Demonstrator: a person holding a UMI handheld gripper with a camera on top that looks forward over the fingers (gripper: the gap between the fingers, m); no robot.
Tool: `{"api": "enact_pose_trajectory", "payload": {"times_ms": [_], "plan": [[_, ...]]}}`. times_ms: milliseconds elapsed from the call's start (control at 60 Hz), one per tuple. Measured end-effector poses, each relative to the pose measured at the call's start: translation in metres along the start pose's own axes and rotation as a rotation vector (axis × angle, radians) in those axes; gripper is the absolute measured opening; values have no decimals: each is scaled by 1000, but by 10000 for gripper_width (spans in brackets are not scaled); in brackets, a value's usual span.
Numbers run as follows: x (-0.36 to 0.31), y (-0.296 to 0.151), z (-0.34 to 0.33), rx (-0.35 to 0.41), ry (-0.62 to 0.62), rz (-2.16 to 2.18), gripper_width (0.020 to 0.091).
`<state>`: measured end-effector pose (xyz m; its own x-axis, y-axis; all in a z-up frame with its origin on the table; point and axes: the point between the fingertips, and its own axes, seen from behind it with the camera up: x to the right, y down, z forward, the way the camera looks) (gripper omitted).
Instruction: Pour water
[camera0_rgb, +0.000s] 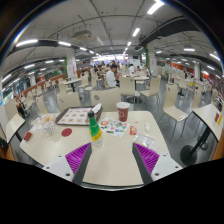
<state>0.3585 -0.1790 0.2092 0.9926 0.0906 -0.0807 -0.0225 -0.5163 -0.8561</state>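
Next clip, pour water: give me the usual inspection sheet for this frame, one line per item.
Surface: pale table, tongs just above its near part.
Job's things: green bottle, upright, ahead of the left finger; brown cup, upright, beyond and right of the bottle.
Clutter: dark tray left of the bottle; small red item and other small items, too small to name.
Grippers: tongs open, holding nothing; purple pads on the inner faces.
Cables: nothing seen.
Surroundings: large hall with ceiling strip lights, further tables and chairs, people in the distance.
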Motion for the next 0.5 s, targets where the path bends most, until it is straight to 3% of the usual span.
{"api": "enact_pose_trajectory", "payload": {"times_ms": [300, 500], "plan": [[-11, 6, 36, 19, -51, 3, 830], [-56, 21, 132, 42, -62, -9, 825]]}}
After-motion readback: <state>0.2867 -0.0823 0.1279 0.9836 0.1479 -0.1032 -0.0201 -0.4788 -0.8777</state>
